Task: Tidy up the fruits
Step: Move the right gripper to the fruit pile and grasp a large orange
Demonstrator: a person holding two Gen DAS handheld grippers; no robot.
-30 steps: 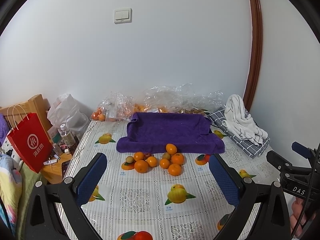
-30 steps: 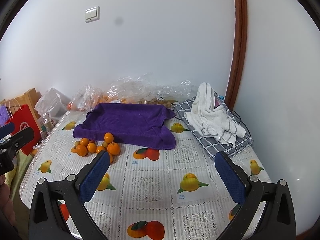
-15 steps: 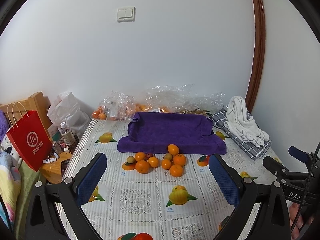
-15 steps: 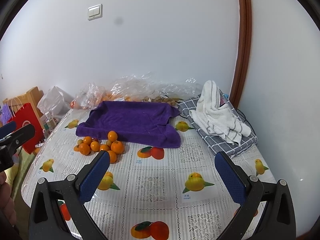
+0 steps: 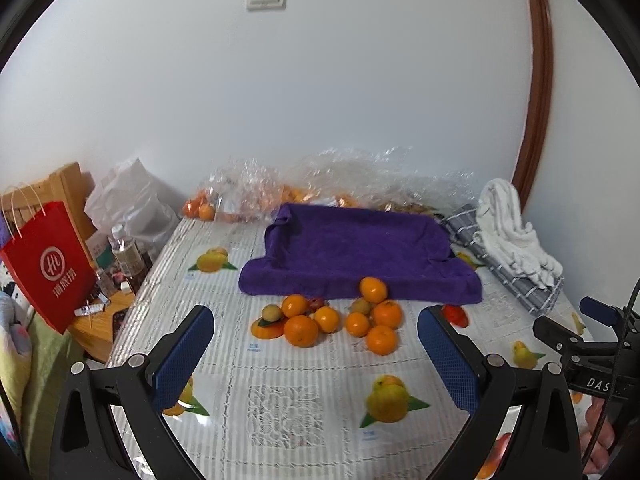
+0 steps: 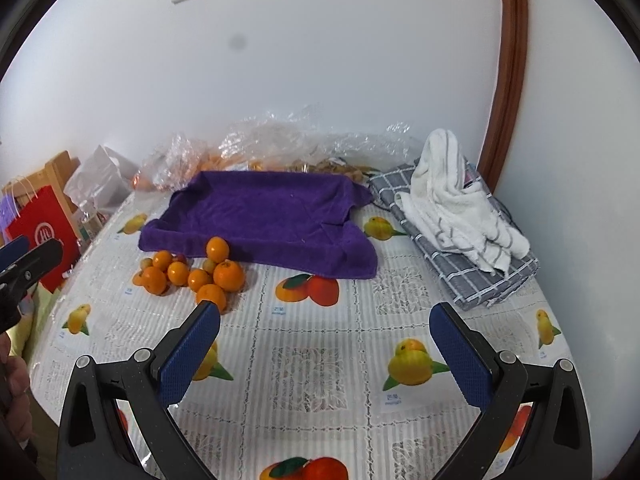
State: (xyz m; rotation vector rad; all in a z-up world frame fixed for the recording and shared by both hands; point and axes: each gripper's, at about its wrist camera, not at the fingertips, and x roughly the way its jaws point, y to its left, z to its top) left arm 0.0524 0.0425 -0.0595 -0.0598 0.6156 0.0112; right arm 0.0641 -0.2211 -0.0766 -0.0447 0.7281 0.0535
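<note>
Your left gripper (image 5: 314, 344) is held above the table (image 5: 280, 408), and its two blue fingers (image 5: 182, 354) are wide apart with nothing between them. Your right gripper (image 6: 324, 344) is the same: fingers (image 6: 191, 354) spread wide, holding nothing, up over the near part of the table.

The fruit is in one small pile of oranges (image 5: 340, 320) on the tablecloth, touching each other, just in front of the near edge of the purple towel (image 5: 356, 252). One orange (image 5: 373, 289) sits highest and rests against the towel's edge. A few smaller, dull-colored fruits (image 5: 272, 312) are mixed into the pile. In the right wrist view the same pile (image 6: 192, 272) lies to the left and a bit beyond your right gripper's left finger; the nearest orange (image 6: 211, 295) is just past that fingertip.

The purple towel is spread out in the middle of the table with its edges turned up a little. Behind it, against the wall, are crinkly clear plastic bags (image 5: 320, 184), and some of them have more oranges (image 5: 200, 210) inside. On the far right, a white towel (image 6: 456, 200) is heaped on a folded gray checked cloth (image 6: 480, 276). Off the left side of the table stands a red paper bag (image 5: 46, 268), with a plastic bottle (image 5: 126, 256) near it.
</note>
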